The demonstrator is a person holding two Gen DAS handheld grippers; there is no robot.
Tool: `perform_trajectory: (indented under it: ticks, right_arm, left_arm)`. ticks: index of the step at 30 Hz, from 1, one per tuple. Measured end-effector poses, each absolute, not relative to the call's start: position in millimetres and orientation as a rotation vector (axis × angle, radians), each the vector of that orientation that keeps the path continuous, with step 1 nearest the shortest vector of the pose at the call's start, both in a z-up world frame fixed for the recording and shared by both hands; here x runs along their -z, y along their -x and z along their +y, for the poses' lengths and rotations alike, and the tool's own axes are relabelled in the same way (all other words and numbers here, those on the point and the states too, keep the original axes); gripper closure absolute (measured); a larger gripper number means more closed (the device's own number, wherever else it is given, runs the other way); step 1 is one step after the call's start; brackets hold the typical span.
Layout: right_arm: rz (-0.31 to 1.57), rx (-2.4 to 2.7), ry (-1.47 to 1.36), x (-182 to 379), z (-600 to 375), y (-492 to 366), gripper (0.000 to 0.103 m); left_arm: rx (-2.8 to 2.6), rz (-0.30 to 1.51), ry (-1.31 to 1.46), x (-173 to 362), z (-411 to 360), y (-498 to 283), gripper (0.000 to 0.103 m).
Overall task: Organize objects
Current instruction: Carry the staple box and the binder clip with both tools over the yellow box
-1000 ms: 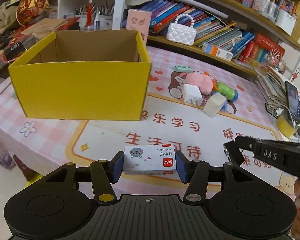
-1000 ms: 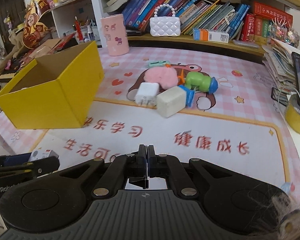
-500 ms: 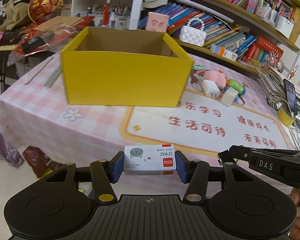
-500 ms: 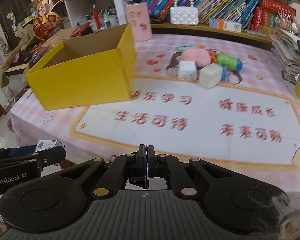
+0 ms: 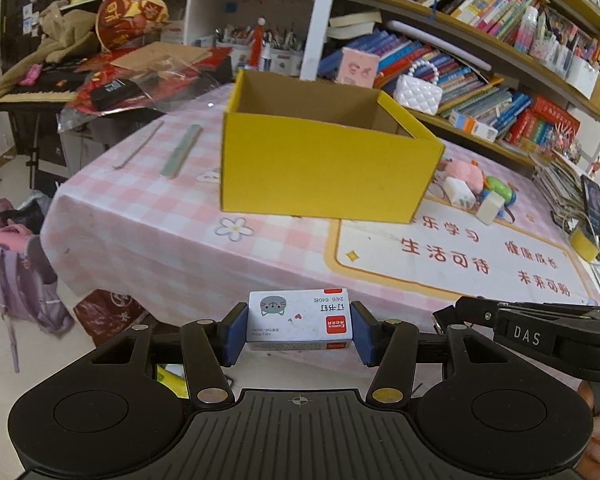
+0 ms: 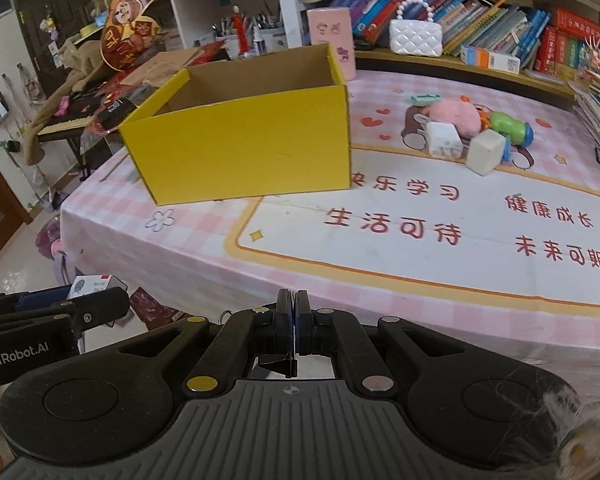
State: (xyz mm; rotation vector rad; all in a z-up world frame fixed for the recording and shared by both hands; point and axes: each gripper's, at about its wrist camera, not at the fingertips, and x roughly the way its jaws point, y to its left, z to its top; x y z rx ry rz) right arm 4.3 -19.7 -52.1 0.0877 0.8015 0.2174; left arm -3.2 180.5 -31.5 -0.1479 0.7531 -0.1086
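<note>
Left gripper (image 5: 300, 326): blue pads clamped on the short ends of a small staple box (image 5: 300, 320), held flat, printed face up. Right gripper (image 6: 291, 322): jaws pressed together, nothing between them, just to the right of the left one.

Ahead of both and well apart: open yellow carton (image 5: 320, 168) on the pink checked tablecloth (image 5: 148, 240); both grippers sit off the table's near edge. Beyond the carton's right side, a loose cluster: pink plush toy (image 6: 454, 116), white charger (image 6: 444, 140), green toy (image 6: 512, 128).

Risk: the grip is only on the narrow ends; a bump on the carton's near wall could knock the box out short of the opening.

Staple box: white card, grey cat face, red label, edges crisp.
</note>
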Motion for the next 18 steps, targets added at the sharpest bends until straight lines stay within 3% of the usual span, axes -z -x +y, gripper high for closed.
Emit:
perform_trajectory:
  ticks: [18]
  right_arm:
    - [0.731, -0.198, -0.068, 27.7, 3.3, -9.5, 0.101]
  left_arm:
    - [0.136, 0.640, 0.161, 7.5, 206.8, -1.7, 0.051]
